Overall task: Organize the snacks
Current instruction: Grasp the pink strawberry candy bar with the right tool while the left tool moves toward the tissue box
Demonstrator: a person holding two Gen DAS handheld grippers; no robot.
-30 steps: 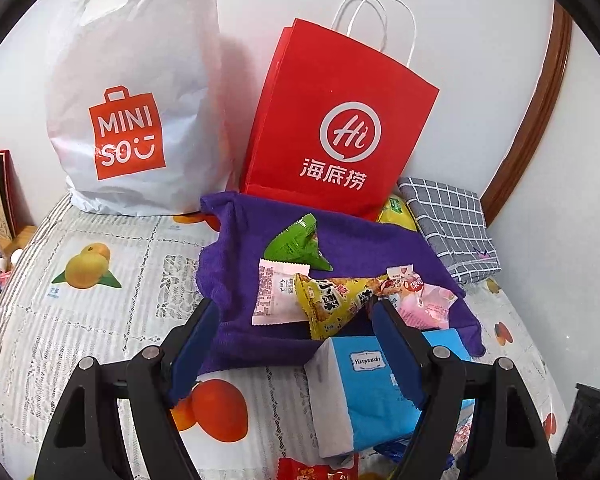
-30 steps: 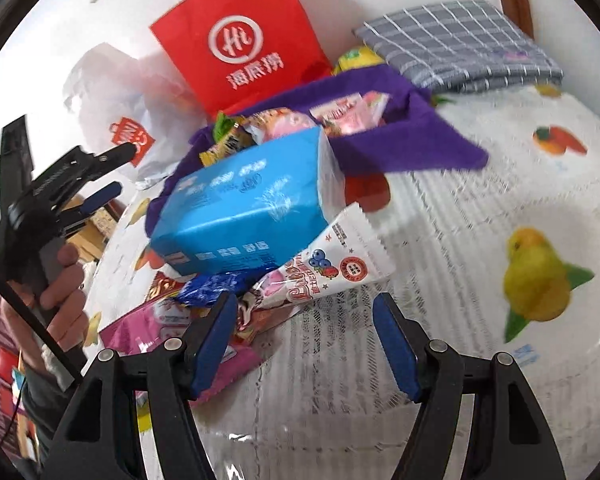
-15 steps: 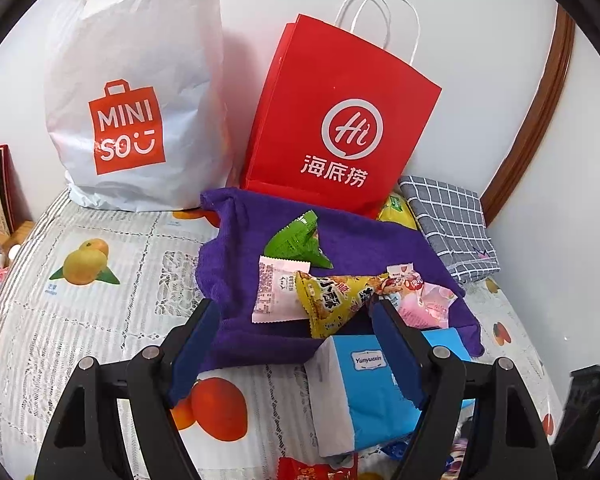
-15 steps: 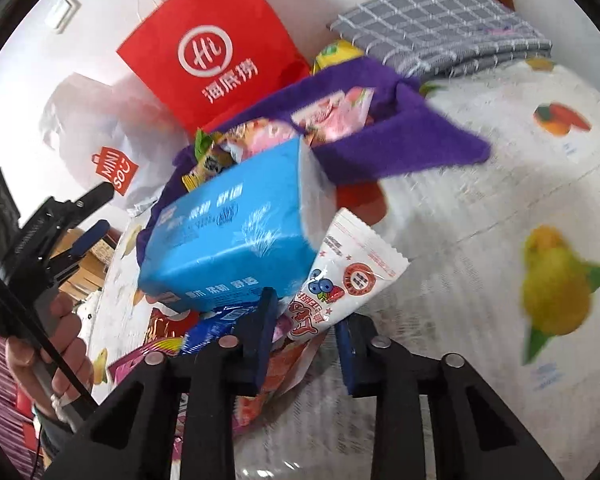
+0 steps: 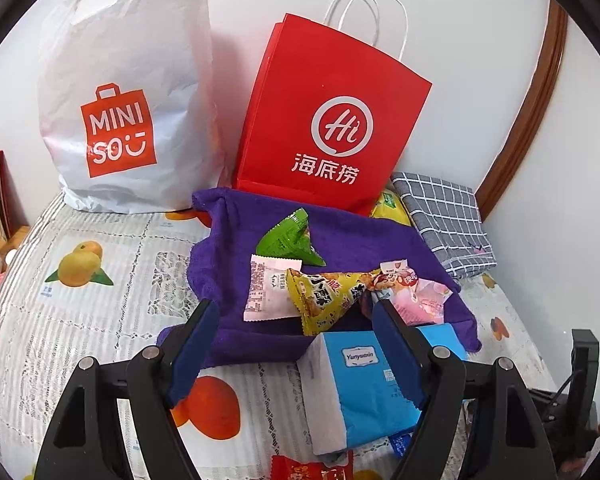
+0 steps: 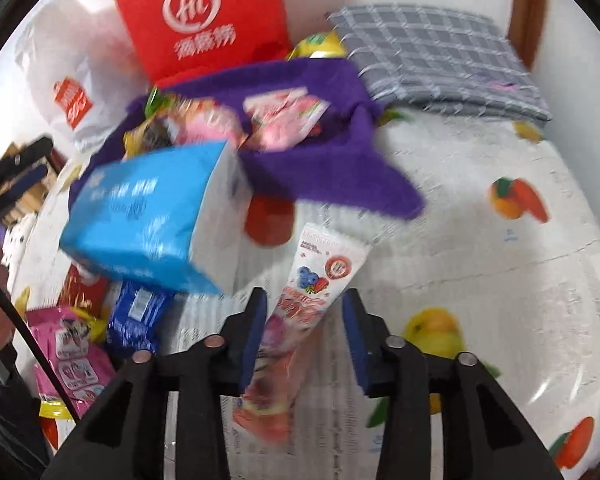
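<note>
A purple towel (image 5: 352, 240) lies on the fruit-print bedspread and bears several snacks: a green packet (image 5: 288, 238), a pink-white packet (image 5: 266, 292), a yellow triangular packet (image 5: 324, 296) and pink ones (image 5: 416, 300). My left gripper (image 5: 296, 332) is open and empty above the towel's near edge. My right gripper (image 6: 304, 316) is partly closed around a white berry-print snack packet (image 6: 324, 276), lifted off the bed; the view is blurred. The towel (image 6: 320, 172) with snacks lies beyond it.
A blue tissue pack (image 5: 360, 388) (image 6: 152, 216) lies by the towel. Red paper bag (image 5: 332, 120) and white Miniso bag (image 5: 124, 92) stand at the wall. Grey checked cloth (image 6: 436, 60) lies at the back right. Blue (image 6: 136, 316), pink (image 6: 68, 356) and red packets lie left.
My right gripper has narrowed from wide open onto the white berry-print packet and lifted it toward the towel. My left gripper has hardly moved.
</note>
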